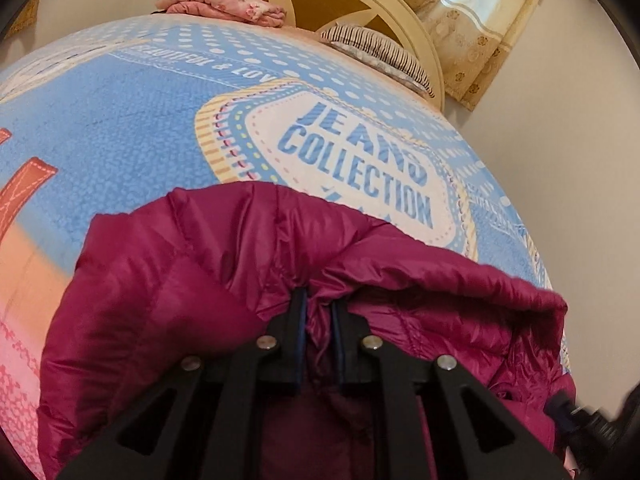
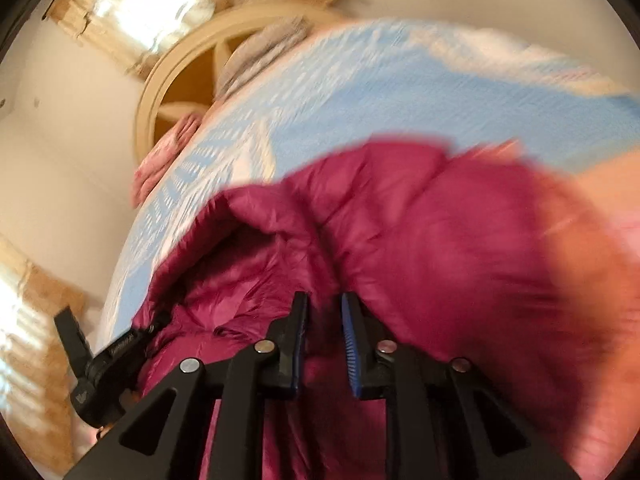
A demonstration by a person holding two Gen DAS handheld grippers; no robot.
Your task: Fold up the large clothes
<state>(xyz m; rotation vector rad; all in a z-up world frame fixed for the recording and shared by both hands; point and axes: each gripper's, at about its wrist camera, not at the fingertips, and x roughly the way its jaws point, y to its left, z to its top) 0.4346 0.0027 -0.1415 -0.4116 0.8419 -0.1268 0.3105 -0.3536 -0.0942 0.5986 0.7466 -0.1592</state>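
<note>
Magenta quilted down jacket [image 1: 224,280] lies bunched on the bed, right at both grippers. Left gripper [image 1: 318,312] is clamped on a fabric pleat; right gripper [image 2: 325,312] likewise pinches jacket cloth, likely to lift and spread it. Beyond, blue printed bedsheet [image 1: 132,120] reads "JEANS COLLECTION".

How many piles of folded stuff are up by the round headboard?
2. A pink flowery folded cloth lies at the bed's far edge on the left, and a striped folded cloth lies further right, both against the cream round headboard. Others may be hidden.
</note>
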